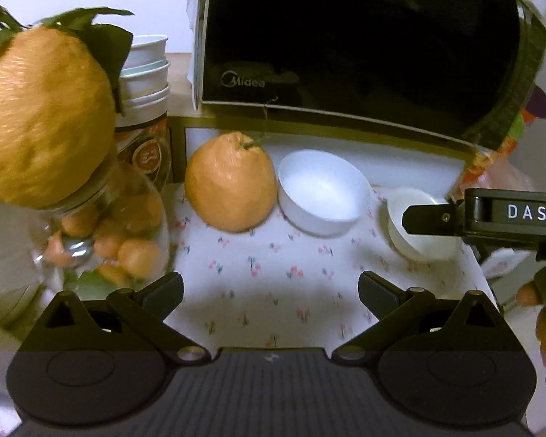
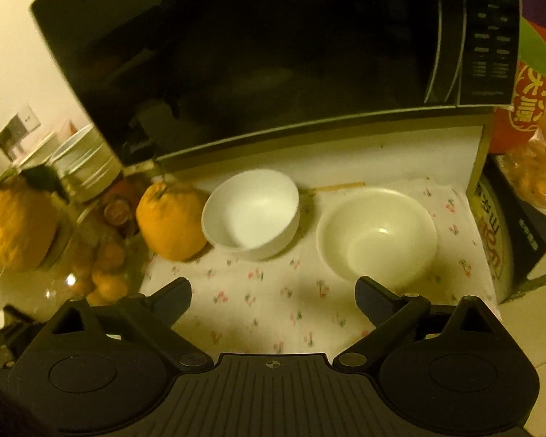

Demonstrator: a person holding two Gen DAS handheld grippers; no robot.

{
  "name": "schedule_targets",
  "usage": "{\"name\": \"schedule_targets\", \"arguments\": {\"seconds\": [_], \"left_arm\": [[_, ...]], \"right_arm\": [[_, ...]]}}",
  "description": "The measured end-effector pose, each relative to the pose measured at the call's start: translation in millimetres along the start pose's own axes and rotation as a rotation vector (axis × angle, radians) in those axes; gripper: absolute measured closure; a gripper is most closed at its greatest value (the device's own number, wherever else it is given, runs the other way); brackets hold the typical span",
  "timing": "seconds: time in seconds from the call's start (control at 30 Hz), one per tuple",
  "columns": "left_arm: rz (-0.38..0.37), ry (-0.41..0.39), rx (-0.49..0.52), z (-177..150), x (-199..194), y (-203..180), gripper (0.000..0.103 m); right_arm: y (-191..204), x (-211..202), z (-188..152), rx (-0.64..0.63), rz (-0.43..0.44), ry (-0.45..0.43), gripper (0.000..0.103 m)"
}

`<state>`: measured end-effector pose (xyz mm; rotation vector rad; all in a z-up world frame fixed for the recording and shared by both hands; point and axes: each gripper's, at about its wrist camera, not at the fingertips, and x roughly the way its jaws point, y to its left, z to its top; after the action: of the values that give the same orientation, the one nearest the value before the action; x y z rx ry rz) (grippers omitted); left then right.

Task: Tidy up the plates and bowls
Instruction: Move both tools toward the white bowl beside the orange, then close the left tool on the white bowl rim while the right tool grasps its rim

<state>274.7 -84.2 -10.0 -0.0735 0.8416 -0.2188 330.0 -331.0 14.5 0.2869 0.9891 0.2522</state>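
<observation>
Two white bowls stand on a flowered cloth (image 1: 273, 273) under a black microwave (image 1: 345, 43). The left bowl (image 1: 324, 191) (image 2: 251, 213) is next to a large orange (image 1: 231, 182) (image 2: 173, 220). The right bowl (image 1: 418, 240) (image 2: 376, 236) is wider and cream white. My left gripper (image 1: 271, 287) is open and empty, low over the cloth in front of the left bowl. My right gripper (image 2: 273, 293) is open and empty, its right finger (image 2: 373, 296) close to the right bowl's near rim. In the left wrist view one of its fingers (image 1: 431, 218) reaches over the right bowl.
A glass jar of small oranges (image 1: 105, 244) with a big orange (image 1: 43, 116) on top stands at the left. Stacked paper cups (image 1: 145, 76) are behind it. A round tin (image 2: 493, 233) and a red fruit bag (image 2: 527, 83) are at the right.
</observation>
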Motion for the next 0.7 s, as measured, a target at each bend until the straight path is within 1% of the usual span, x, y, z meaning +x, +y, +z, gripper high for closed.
{"name": "schedule_targets", "arguments": {"seconds": [0.13,0.17,0.23,0.37,0.4,0.43,0.47,0.5,0.53,0.6,0.63,0.7], "left_arm": [[-0.005,-0.027,-0.061,8,20,1,0.007],[-0.011,-0.034,-0.077,10,24,2,0.010],[-0.025,-0.047,-0.109,13,32,3,0.014],[-0.065,-0.077,-0.155,16,47,4,0.027],[-0.072,-0.082,-0.162,17,51,4,0.032],[-0.078,-0.087,-0.167,18,55,4,0.034],[-0.084,-0.093,-0.172,18,58,4,0.039],[-0.093,-0.098,-0.177,19,61,3,0.043],[-0.102,-0.102,-0.182,20,64,2,0.044],[-0.116,-0.110,-0.192,21,69,2,0.050],[-0.123,-0.111,-0.196,22,72,1,0.051],[-0.139,-0.109,-0.207,23,77,1,0.054]], "right_arm": [[-7,23,12,0.032,0.062,-0.006,0.005],[-9,28,15,0.036,0.070,-0.008,0.005],[-10,37,21,0.037,0.068,-0.021,0.005],[-13,53,32,0.028,0.056,-0.060,0.006],[-15,56,34,0.031,0.062,-0.067,0.007],[-16,60,36,0.034,0.072,-0.072,0.007],[-17,64,38,0.038,0.080,-0.077,0.009],[-17,67,39,0.039,0.086,-0.079,0.015],[-18,71,40,0.038,0.087,-0.077,0.018],[-19,80,42,0.039,0.085,-0.070,0.030],[-19,84,43,0.040,0.082,-0.067,0.033],[-20,89,43,0.044,0.077,-0.062,0.044]]}}
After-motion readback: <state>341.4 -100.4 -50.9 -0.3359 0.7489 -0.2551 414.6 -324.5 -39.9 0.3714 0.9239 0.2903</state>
